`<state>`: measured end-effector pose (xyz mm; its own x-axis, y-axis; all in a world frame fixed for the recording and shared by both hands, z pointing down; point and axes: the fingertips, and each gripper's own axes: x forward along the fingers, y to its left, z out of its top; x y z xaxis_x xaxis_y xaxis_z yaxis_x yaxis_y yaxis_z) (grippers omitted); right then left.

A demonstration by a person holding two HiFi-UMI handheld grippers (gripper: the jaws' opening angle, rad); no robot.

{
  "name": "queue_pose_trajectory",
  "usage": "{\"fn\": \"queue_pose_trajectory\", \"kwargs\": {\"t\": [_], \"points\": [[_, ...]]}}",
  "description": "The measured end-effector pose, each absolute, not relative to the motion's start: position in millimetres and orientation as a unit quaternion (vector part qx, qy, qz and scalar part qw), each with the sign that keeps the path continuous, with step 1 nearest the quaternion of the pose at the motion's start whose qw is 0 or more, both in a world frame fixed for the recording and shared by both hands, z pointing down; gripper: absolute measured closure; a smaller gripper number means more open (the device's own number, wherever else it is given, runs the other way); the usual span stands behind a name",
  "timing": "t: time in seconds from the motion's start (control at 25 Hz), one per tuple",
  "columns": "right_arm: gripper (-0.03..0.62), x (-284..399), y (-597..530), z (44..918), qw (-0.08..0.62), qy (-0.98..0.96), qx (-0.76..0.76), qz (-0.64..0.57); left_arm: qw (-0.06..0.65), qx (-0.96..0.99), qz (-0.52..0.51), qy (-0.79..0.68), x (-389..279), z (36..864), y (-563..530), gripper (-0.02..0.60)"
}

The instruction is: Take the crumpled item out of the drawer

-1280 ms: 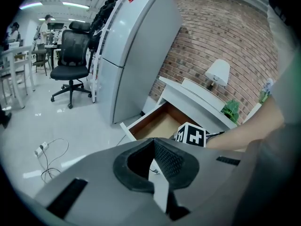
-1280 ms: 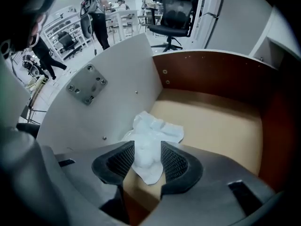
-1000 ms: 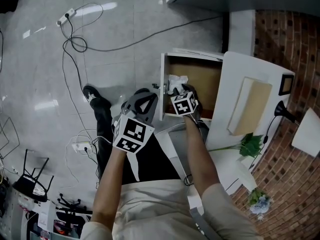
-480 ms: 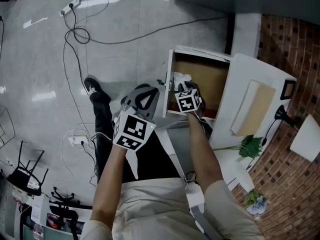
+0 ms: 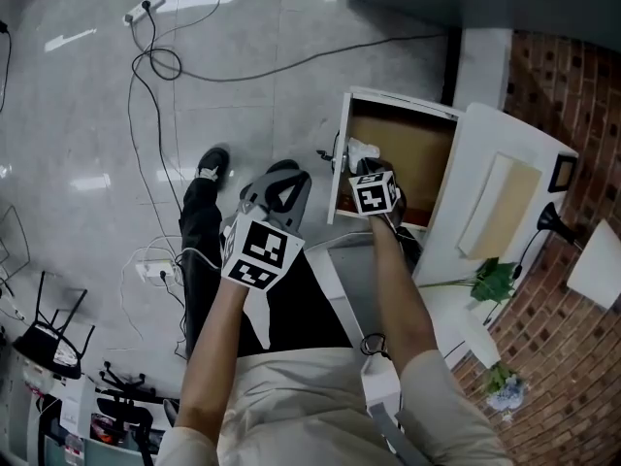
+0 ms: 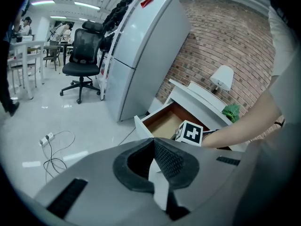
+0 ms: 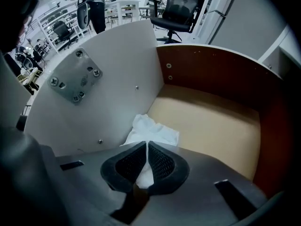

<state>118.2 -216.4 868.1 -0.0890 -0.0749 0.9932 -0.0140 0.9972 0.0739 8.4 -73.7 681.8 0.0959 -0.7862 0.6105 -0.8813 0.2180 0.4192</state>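
Nearest to the person, the left tool [image 5: 281, 175] hangs above the floor in front of the person's legs. It is beside the drawer and does not touch it. Its jaws are pressed together and nothing is between them.

Just beyond it, the right tool [image 5: 370, 175] points down into the open drawer [image 5: 341, 153] of the white desk [image 5: 482, 129]. Its jaws have just been closing, and the pads now pinch a fold of the crumpled item [image 7: 154, 130], a white wad that looks like paper. The crumpled item lies on the light brown bottom of the drawer, in the corner against the white front panel.

On the desk top lies a pale flat board [image 5: 500, 207], and a green plant [image 5: 494, 281] is at the edge of the desk. Farther away, black cables [image 5: 160, 61] lie on the grey floor [image 5: 78, 115].
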Motion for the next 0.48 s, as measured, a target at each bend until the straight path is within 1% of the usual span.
{"fn": "queue_pose_trajectory", "kwargs": {"t": [0.48], "points": [[0.562, 104.5, -206.6, 820.9, 0.632, -0.768, 0.098, -0.02, 0.398, 0.672, 0.071, -0.621, 14.8, 684.3, -58.2, 0.568]]}}
